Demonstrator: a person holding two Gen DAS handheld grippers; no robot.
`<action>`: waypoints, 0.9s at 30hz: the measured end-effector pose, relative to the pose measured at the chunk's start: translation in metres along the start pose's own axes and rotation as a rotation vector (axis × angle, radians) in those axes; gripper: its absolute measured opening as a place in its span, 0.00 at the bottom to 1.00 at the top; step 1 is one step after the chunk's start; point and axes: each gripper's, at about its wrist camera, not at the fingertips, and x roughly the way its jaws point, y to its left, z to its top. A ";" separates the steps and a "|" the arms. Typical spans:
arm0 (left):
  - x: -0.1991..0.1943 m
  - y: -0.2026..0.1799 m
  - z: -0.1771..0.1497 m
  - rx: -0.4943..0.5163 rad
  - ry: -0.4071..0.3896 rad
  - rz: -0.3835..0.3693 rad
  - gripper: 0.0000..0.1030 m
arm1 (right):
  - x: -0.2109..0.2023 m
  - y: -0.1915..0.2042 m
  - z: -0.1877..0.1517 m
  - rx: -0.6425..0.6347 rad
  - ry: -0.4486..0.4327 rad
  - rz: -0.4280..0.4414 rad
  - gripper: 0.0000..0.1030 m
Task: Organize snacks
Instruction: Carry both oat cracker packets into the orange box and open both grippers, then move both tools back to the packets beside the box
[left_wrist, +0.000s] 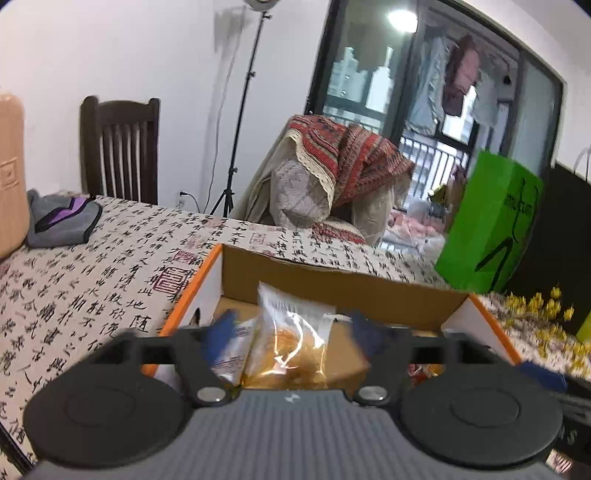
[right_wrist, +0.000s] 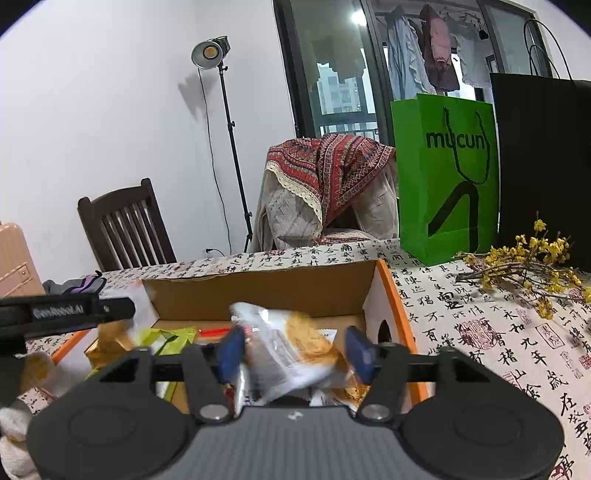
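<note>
In the left wrist view, the left gripper (left_wrist: 291, 325) hangs over the cardboard box (left_wrist: 332, 284) at lower centre, jaws spread, a clear snack packet (left_wrist: 291, 332) loose between them. In the right wrist view, the right gripper (right_wrist: 295, 350) is likewise parted around a second packet (right_wrist: 291, 347), blurred, seemingly dropping. Several snacks already lie inside; sorting looks well underway. The box's orange rim (right_wrist: 397, 295) and green bag (right_wrist: 447, 177) crowd the right; the cloth to the left lies open.

Both grippers, left gripper (left_wrist: 291, 328) and right gripper (right_wrist: 295, 349): black linkage arms, blue fingertip pads (right_wrist: 231, 350), silver pivot screws (right_wrist: 212, 411), ribbed grey body.
</note>
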 end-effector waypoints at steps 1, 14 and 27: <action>-0.002 0.002 0.000 -0.014 -0.012 0.006 0.97 | -0.001 -0.001 0.000 0.002 -0.005 0.002 0.91; -0.006 0.004 0.004 -0.043 -0.024 0.041 1.00 | -0.008 -0.007 0.004 0.033 -0.027 -0.002 1.00; -0.057 0.013 0.017 -0.027 -0.010 0.019 1.00 | -0.052 0.014 0.024 -0.012 -0.045 0.000 1.00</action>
